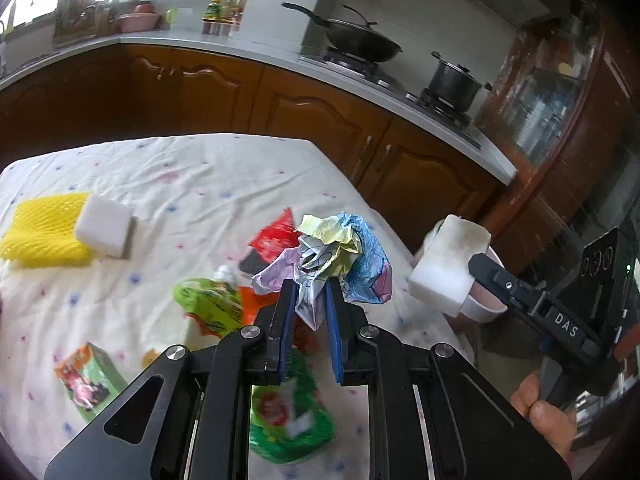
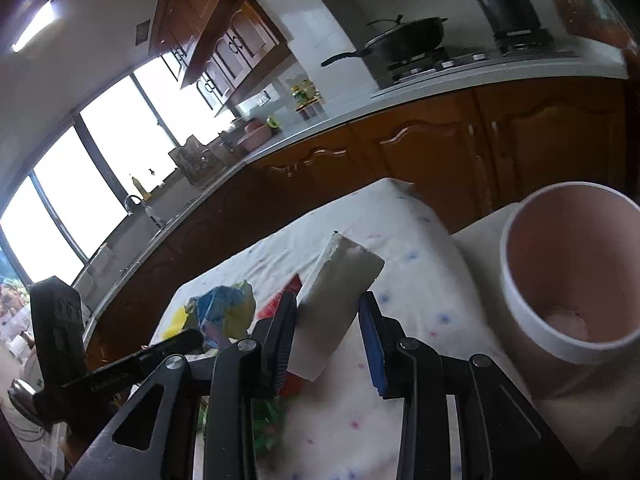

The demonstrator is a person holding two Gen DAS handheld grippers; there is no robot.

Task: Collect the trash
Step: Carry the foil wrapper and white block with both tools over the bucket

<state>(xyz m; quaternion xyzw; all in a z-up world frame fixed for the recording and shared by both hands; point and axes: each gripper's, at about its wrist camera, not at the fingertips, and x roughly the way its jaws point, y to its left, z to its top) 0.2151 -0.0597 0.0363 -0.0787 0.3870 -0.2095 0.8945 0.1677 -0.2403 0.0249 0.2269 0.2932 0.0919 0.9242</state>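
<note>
Carrying step: my left gripper (image 1: 311, 300) pinches the crumpled wrapper (image 1: 332, 256), my right gripper (image 2: 328, 344) clamps a white sponge block (image 2: 340, 280); next, release over the pink bin (image 2: 572, 272) at the table's right edge.

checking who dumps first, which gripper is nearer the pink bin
Right. The right gripper, shut on the white sponge, hangs just beside the pink bin. The left gripper, holding the crumpled wrapper, is farther back over the table.
</note>
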